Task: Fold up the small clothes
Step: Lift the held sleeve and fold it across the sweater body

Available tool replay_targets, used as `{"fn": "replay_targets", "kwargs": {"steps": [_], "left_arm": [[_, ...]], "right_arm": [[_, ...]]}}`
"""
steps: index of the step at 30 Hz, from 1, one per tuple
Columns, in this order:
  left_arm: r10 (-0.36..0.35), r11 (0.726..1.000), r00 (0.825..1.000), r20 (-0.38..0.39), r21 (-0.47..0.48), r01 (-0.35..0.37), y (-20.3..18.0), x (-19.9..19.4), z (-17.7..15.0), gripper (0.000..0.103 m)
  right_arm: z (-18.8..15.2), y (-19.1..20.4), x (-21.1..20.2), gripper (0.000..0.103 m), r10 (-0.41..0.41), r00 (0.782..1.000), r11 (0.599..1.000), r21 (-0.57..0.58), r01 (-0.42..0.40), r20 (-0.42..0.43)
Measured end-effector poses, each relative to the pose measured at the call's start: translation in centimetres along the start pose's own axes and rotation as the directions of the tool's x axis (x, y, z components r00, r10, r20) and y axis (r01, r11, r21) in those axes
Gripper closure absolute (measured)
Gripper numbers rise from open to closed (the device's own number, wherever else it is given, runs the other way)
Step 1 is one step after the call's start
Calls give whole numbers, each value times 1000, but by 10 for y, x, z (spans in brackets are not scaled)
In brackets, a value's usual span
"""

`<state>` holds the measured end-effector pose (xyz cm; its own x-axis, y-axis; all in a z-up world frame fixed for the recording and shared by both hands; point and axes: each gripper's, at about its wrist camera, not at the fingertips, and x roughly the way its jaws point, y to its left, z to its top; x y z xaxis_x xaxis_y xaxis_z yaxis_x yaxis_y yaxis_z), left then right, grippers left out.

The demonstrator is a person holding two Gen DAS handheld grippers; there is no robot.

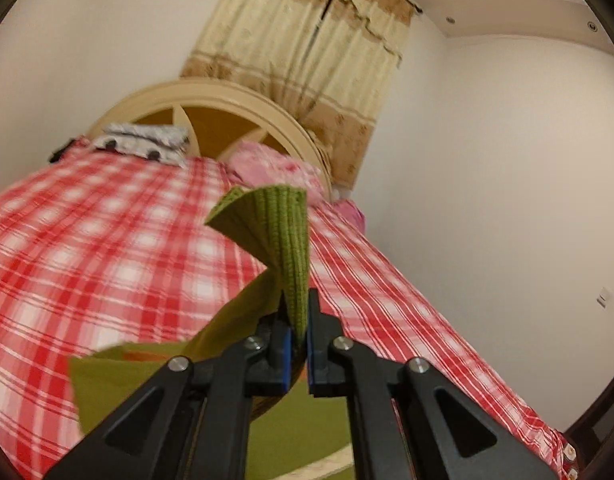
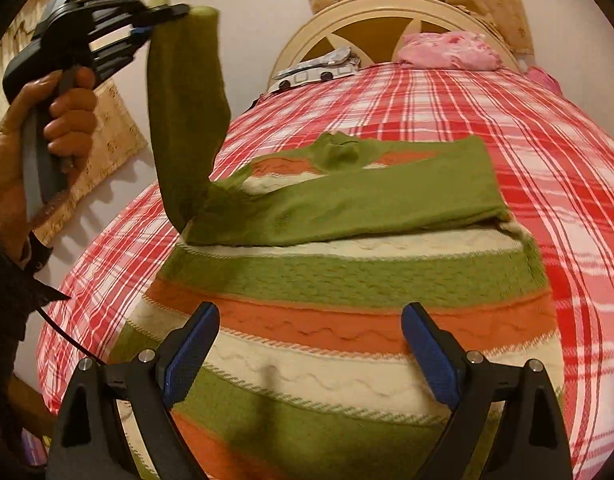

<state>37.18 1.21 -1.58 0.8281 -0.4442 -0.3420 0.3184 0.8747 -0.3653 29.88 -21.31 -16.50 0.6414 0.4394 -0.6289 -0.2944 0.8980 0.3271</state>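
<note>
Sweater (image 2: pixel 347 292), striped in green, orange and cream, lies flat on the bed (image 2: pixel 527 128) and fills the lower middle of the right wrist view. One green sleeve (image 2: pixel 367 204) is folded across its chest, running from centre left to centre right of the frame. The other sleeve (image 2: pixel 183 120) rises steeply toward the upper left, where the left gripper (image 2: pixel 179 10) has its ribbed cuff pinched; a hand (image 2: pixel 63 108) grips the tool's handle at the left edge.

In the left wrist view, the left gripper (image 1: pixel 301 344) sits at the bottom centre with its jaws nearly together, clamped on the ribbed cuff (image 1: pixel 283 248), which stands up between the blue pads (image 1: pixel 285 356) and curls toward the middle of the frame. More green knit hangs at the lower left.

The right gripper (image 2: pixel 307 344) hovers at the bottom of its own view, above the sweater's hem end, jaws spread wide and holding nothing.

The bed carries a red and white checked sheet. At the top of both views stands a cream headboard (image 2: pixel 387 12), with a pink pillow (image 2: pixel 451 50) and a grey patterned pillow (image 2: pixel 319 68) against it, and a beige curtain (image 1: pixel 307 60) behind.
</note>
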Motion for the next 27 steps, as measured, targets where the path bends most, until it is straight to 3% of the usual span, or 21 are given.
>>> {"fn": "replay_targets", "kwargs": {"steps": [7, 13, 21, 22, 24, 26, 27], "left_arm": [[-6, 997, 994, -109, 73, 14, -38, 54, -46, 98], [0, 993, 976, -216, 113, 25, -56, 89, -73, 98], [-4, 989, 965, -263, 143, 43, -57, 78, -76, 94], [9, 988, 965, -264, 150, 32, -55, 76, -77, 90], [35, 988, 963, -268, 152, 6, -47, 68, -79, 54], [91, 984, 971, -222, 168, -54, -33, 50, -80, 33], [108, 980, 973, -205, 184, -70, -26, 43, -80, 32]], "right_arm": [[-19, -13, 9, 10, -15, 999, 999, 35, 16, -28], [-23, -16, 8, 10, -1, 1000, 999, 41, 1, -14], [-25, -23, 8, 10, 30, 1000, 997, 69, -30, -5], [-25, -24, 8, 10, 34, 999, 997, 72, -34, -4], [-26, -26, 8, 10, 46, 999, 996, 82, -46, 0], [-26, -29, 8, 10, 59, 998, 994, 95, -59, 3], [-26, -29, 8, 10, 63, 998, 993, 98, -63, 4]]}}
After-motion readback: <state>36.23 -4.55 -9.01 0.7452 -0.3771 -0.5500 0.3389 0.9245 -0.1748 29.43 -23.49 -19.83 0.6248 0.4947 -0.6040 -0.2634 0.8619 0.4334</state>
